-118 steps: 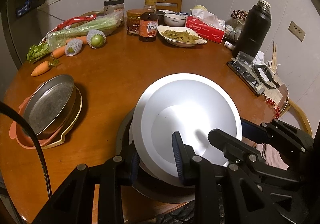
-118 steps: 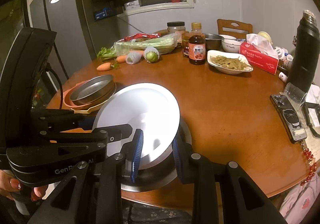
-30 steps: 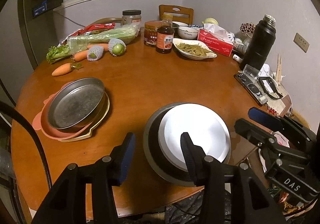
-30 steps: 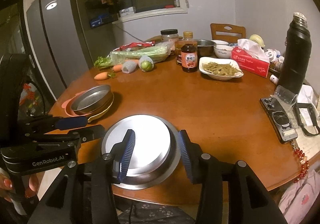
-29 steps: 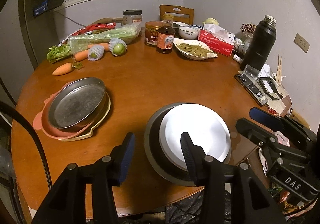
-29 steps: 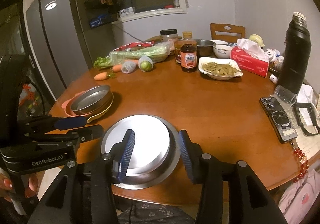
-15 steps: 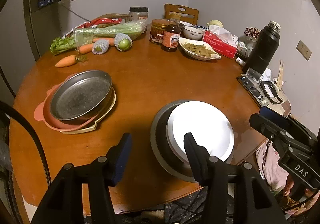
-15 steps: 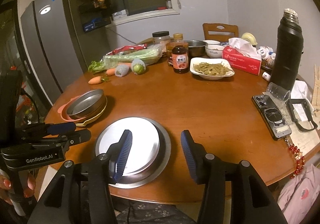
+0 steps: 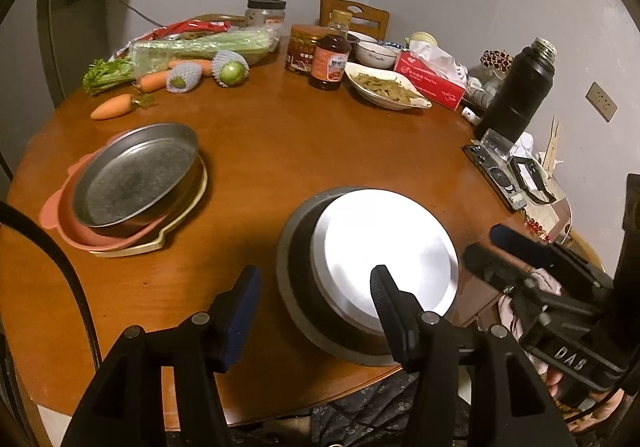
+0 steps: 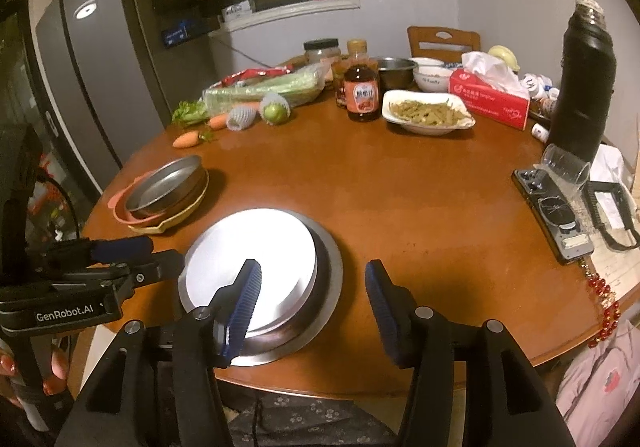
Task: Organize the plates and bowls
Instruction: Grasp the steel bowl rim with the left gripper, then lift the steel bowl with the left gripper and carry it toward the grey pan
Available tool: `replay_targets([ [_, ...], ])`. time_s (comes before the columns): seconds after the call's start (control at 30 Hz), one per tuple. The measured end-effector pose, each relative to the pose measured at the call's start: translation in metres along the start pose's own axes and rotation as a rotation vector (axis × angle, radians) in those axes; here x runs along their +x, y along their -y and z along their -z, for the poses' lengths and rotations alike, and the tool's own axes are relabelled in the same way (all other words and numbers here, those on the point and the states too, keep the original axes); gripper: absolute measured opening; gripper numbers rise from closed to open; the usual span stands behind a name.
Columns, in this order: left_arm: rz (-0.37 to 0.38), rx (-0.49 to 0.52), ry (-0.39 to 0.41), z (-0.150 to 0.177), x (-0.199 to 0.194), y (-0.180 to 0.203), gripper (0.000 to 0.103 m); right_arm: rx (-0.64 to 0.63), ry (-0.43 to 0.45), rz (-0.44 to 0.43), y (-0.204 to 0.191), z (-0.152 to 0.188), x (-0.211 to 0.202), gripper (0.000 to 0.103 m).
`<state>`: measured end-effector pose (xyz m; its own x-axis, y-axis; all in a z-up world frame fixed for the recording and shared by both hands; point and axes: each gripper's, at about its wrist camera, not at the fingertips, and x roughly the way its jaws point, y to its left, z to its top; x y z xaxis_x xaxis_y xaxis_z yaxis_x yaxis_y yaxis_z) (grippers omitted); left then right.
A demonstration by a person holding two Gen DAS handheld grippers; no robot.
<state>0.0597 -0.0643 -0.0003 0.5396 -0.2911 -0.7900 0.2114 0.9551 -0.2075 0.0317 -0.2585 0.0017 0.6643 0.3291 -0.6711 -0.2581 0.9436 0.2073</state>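
Note:
A white plate [image 9: 384,251] lies on a larger grey metal plate [image 9: 296,247] at the near edge of the round wooden table; both show in the right wrist view, white plate [image 10: 256,251], grey plate [image 10: 330,267]. A steel pan [image 9: 132,175] sits on a pink dish [image 9: 56,207] and a yellow dish [image 9: 176,227] at the left, and it also shows in the right wrist view [image 10: 168,181]. My left gripper [image 9: 314,295] is open and empty above the near plate stack. My right gripper [image 10: 312,295] is open and empty just right of the white plate.
At the back of the table stand carrots [image 9: 112,107], celery [image 9: 200,47], a sauce bottle [image 9: 330,63], a dish of food [image 9: 384,89], a tissue box [image 9: 432,81] and a black flask [image 9: 516,95]. A phone [image 10: 552,215] lies at the right edge. A fridge [image 10: 80,67] stands left.
Both grippers let go of the white plate, which now rests flat on the grey plate. Both have pulled back and up from the stack, and their jaws have opened wider.

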Motion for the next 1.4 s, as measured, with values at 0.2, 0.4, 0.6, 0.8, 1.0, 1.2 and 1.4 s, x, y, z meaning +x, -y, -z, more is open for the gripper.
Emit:
replay_targets([
  [0.2,0.023,-0.018,-0.012,-0.006,0.014,-0.002,0.057,0.019,-0.05,-0.017,0.001,0.006,0.02,0.056],
  [0.4,0.042,-0.039,-0.017,-0.009,0.026,-0.008,0.057,0.05,-0.069,-0.024,0.005,0.009,0.03,0.056],
  [0.6,0.042,-0.047,-0.035,-0.011,0.039,-0.01,0.057,0.062,-0.082,-0.027,0.006,0.012,0.037,0.056],
  [0.8,0.042,-0.04,-0.057,-0.011,0.052,-0.008,0.057,0.07,-0.087,-0.043,0.004,0.014,0.043,0.057],
  [1.0,0.032,-0.021,-0.073,-0.008,0.06,-0.004,0.057,0.084,-0.097,-0.064,0.005,0.015,0.048,0.058],
  [1.2,0.045,-0.023,-0.081,-0.005,0.065,-0.005,0.056,0.091,-0.11,-0.085,0.005,0.017,0.053,0.058],
  [1.4,0.077,-0.037,-0.085,-0.004,0.067,-0.008,0.055,0.089,-0.107,-0.096,0.004,0.016,0.054,0.058],
])
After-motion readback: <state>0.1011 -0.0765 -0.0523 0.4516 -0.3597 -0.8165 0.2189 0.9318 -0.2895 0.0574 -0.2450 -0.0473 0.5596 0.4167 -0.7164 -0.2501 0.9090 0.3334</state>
